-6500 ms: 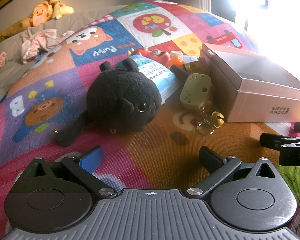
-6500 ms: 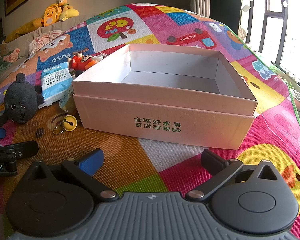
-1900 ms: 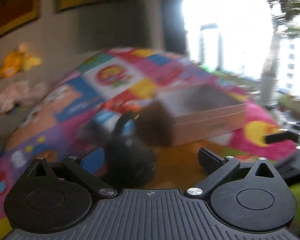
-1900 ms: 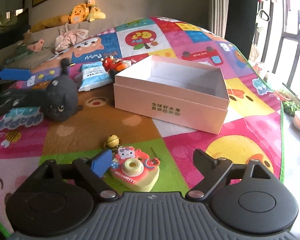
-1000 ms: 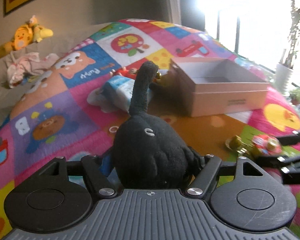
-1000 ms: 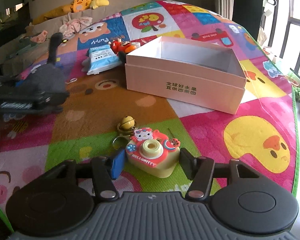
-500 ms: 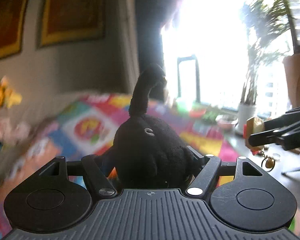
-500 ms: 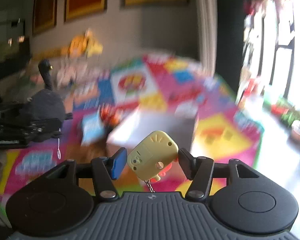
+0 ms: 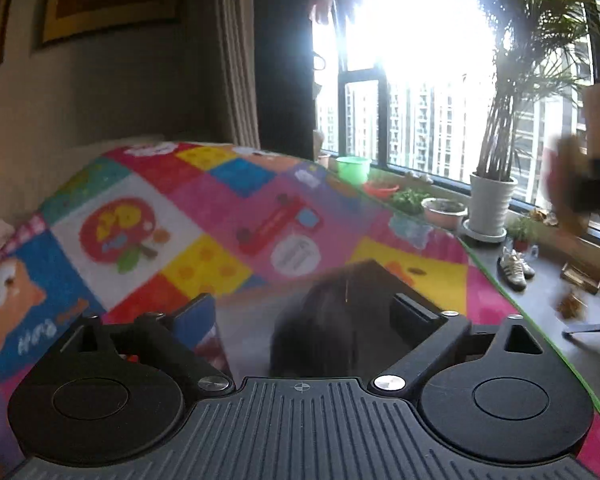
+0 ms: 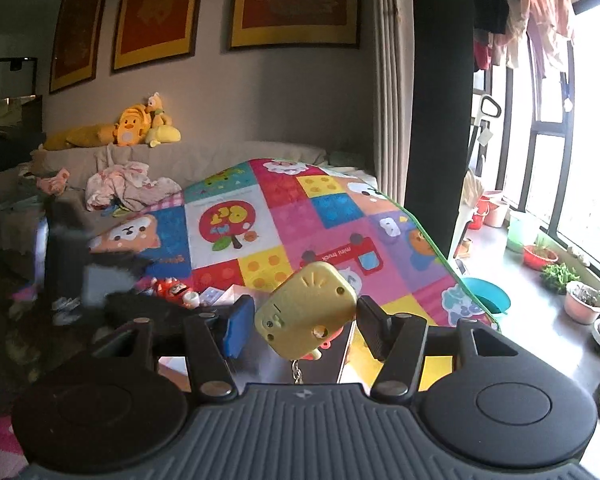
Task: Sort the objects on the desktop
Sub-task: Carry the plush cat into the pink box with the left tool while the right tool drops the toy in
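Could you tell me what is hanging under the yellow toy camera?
A short metal chain hangs below the yellow toy camera; the right hand-held gripper body hides whatever it carries lower down.

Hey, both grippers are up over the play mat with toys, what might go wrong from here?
1. The left gripper is opening and the blurred black plush cat is dropping between its fingers; the box is barely visible, so it may miss.
2. The right gripper pinches the yellow toy camera tilted, by its corners; it might slip.
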Available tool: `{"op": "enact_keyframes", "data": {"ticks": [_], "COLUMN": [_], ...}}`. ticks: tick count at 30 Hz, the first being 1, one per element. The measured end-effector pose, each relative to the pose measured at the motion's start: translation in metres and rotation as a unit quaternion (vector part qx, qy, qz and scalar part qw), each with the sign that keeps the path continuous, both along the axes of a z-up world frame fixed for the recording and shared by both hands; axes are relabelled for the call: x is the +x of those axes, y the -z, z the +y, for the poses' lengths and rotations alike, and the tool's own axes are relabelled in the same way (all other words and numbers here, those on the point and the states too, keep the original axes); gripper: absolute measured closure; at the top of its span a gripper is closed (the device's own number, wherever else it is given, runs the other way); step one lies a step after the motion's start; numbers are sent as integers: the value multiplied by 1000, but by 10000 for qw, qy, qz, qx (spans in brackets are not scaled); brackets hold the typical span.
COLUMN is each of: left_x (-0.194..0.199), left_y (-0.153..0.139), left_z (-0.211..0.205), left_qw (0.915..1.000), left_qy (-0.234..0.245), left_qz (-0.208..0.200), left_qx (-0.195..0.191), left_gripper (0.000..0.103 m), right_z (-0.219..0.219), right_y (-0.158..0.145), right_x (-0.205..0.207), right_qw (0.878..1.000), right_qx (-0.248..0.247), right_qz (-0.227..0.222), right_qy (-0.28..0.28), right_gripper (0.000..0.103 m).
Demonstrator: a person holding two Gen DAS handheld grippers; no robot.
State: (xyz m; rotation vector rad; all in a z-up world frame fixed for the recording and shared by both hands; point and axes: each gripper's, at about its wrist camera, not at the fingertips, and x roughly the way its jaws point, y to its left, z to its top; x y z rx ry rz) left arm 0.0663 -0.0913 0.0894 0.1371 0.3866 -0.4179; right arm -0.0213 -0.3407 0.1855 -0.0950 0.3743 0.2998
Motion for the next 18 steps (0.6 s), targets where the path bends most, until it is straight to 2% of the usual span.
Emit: {"op": "enact_keyframes", "data": {"ticks": [3, 7, 11, 13, 18], "left_x": [-28, -52, -71, -74, -72], "left_y": [12, 31, 47, 56, 72], "left_z": [22, 50, 67, 78, 108], "left_qw": [9997, 9984, 9967, 9953, 9886], "left_qy": [-225, -378, -541, -665, -1229], "left_qz": [35, 412, 581, 673, 856], "left_qx": [131, 76, 188, 226, 146], "left_gripper": [3, 3, 2, 2, 2], "right_z": [0, 7, 24, 31, 62], "right_y": [1, 12, 36, 46, 54], "right_x": [19, 56, 94, 104, 96], "right_qw": [9997, 9969, 9937, 9907, 9916], "right_qx": [159, 487, 408, 415, 78], "right_qz": [158, 618, 1045, 1285, 1287], "right_qy": [-23, -25, 85, 164, -71], "right_gripper": [46, 46, 46, 38, 38]}}
